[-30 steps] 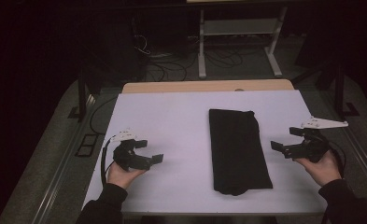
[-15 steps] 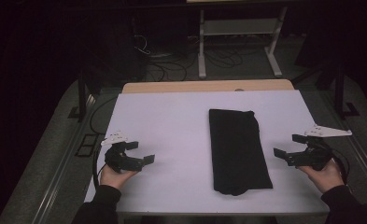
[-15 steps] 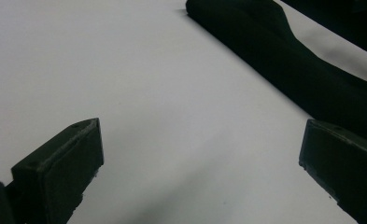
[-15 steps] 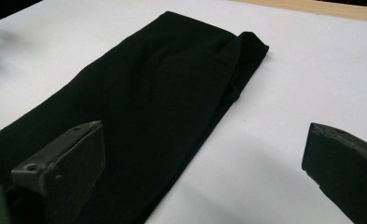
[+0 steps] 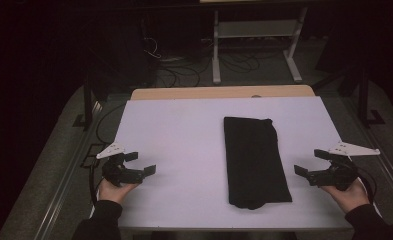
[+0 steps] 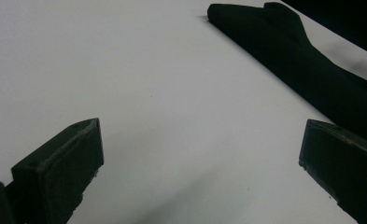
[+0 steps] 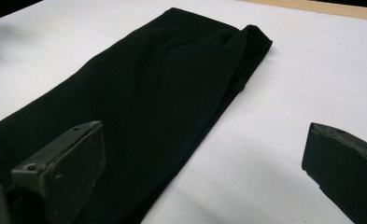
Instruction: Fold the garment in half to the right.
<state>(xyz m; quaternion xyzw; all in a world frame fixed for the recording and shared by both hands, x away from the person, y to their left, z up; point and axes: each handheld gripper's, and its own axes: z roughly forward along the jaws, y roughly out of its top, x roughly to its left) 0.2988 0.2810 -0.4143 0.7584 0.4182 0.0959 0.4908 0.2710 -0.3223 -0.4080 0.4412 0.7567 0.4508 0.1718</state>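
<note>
Folded black cloth [image 5: 255,161] lies lengthwise, near-to-far, on the white table [image 5: 184,130]. Right gripper [image 5: 318,166] sits closer to it than left gripper [image 5: 140,164]; both jaws wide apart, empty.

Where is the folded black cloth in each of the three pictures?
High view: the black cloth lies lengthwise right of the table's middle, between the two grippers.
Left gripper view: it runs along the upper right, beyond the open jaws.
Right gripper view: it stretches from lower left to top middle, ahead of the open jaws.
Shared landmark: the white table top under it.
</note>
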